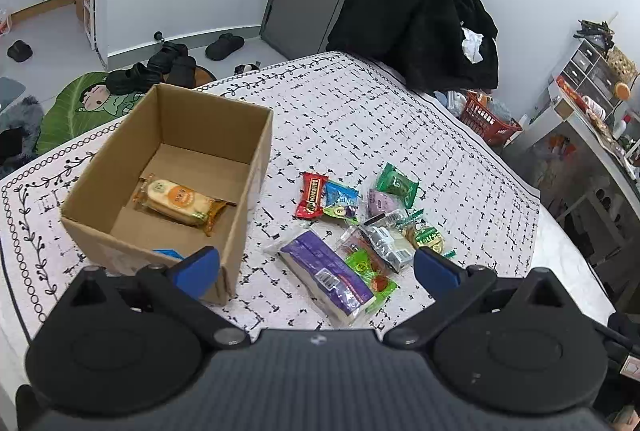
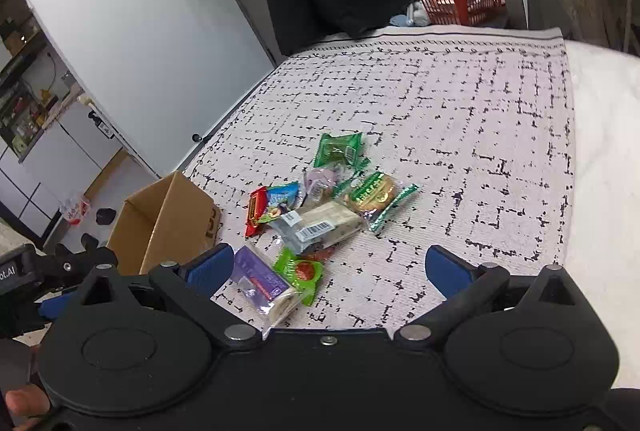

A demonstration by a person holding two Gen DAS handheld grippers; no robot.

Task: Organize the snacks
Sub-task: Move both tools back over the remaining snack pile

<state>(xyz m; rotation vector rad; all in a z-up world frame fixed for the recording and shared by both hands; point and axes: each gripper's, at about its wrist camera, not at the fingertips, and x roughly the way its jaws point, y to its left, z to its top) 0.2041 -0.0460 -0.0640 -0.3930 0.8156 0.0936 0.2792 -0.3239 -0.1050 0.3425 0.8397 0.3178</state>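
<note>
An open cardboard box stands on the patterned cloth and holds an orange-wrapped snack. The box also shows at the left of the right wrist view. Several wrapped snacks lie in a pile to its right: a purple pack, a red one, a green one. My left gripper is open and empty, above the purple pack. My right gripper is open and empty, near the purple pack and a light-green packet.
A black garment hangs over a chair at the table's far side. A red basket sits on the floor beyond. Shoes lie on the floor to the far left. The patterned cloth stretches right of the pile.
</note>
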